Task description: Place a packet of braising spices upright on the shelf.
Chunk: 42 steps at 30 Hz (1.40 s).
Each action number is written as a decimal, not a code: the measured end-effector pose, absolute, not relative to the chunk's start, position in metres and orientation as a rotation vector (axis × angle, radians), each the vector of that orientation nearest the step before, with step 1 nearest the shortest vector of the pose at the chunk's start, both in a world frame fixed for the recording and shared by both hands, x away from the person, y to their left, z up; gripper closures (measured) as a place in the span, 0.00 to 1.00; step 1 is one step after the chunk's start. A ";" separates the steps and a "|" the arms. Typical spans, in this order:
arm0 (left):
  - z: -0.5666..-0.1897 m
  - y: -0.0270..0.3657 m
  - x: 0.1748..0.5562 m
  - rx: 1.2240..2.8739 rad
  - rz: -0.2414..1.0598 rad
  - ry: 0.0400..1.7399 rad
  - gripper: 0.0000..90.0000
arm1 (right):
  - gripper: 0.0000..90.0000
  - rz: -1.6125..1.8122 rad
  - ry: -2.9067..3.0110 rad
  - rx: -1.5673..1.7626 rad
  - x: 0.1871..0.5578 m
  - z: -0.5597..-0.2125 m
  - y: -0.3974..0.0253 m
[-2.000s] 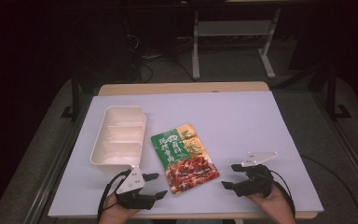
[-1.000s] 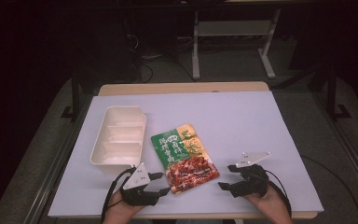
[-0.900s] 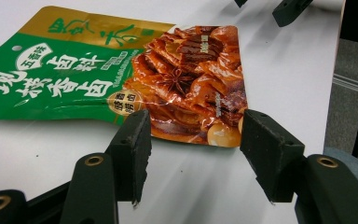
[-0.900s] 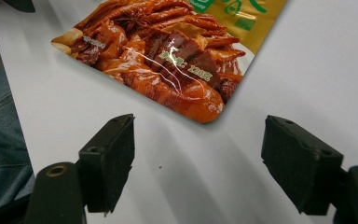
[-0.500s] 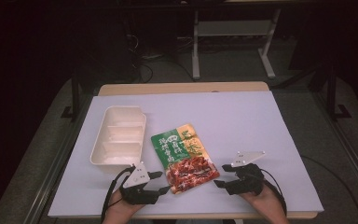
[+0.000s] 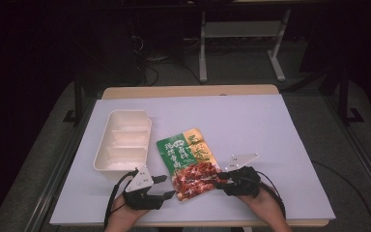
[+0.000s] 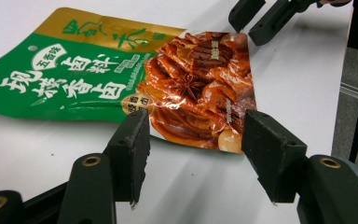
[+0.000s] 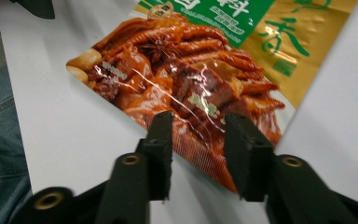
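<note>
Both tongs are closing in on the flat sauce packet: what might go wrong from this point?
The right tongs straddle the thin sealed edge of the packet, which lies flat on the table; the tips may slide off the glossy foil or scrape the table. The left tongs are open at the opposite corner, so a push from either side could shove the packet away instead of lifting it. The white tray sits close by and could get nudged.

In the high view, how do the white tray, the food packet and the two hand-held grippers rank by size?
1. White tray.
2. Food packet, nearly as big.
3. Left hand-held gripper and right hand-held gripper: they look alike.
</note>
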<state>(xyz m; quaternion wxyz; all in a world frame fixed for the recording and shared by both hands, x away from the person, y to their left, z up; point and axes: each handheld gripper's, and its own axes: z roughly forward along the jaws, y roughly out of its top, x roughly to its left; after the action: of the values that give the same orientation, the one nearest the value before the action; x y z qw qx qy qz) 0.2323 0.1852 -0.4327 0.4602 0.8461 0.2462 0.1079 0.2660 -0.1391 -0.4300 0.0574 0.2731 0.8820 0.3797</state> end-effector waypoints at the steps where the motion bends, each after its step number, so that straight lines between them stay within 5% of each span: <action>1: -0.432 0.185 0.234 2.080 0.269 0.608 0.46 | 0.71 1.152 2.676 0.826 0.266 -0.430 -0.138; 12: -0.427 0.185 0.245 2.055 0.240 0.639 0.46 | 0.87 1.124 2.707 0.808 0.272 -0.433 -0.123; 22: -0.431 0.176 0.248 2.063 0.212 0.648 0.46 | 0.87 1.133 2.686 0.809 0.273 -0.432 -0.126; 32: -0.441 0.155 0.250 2.133 0.164 0.586 0.79 | 0.79 1.144 2.658 0.855 0.307 -0.417 -0.125; 42: -0.450 0.141 0.255 2.219 0.150 0.574 0.98 | 0.64 1.110 2.662 0.896 0.340 -0.403 -0.115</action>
<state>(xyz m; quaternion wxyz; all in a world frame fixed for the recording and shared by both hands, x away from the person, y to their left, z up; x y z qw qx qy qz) 0.2554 0.1410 -0.4496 0.4099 0.8812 0.2279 0.0594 0.3402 -0.1147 -0.4034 0.0609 0.2962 0.8798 0.3668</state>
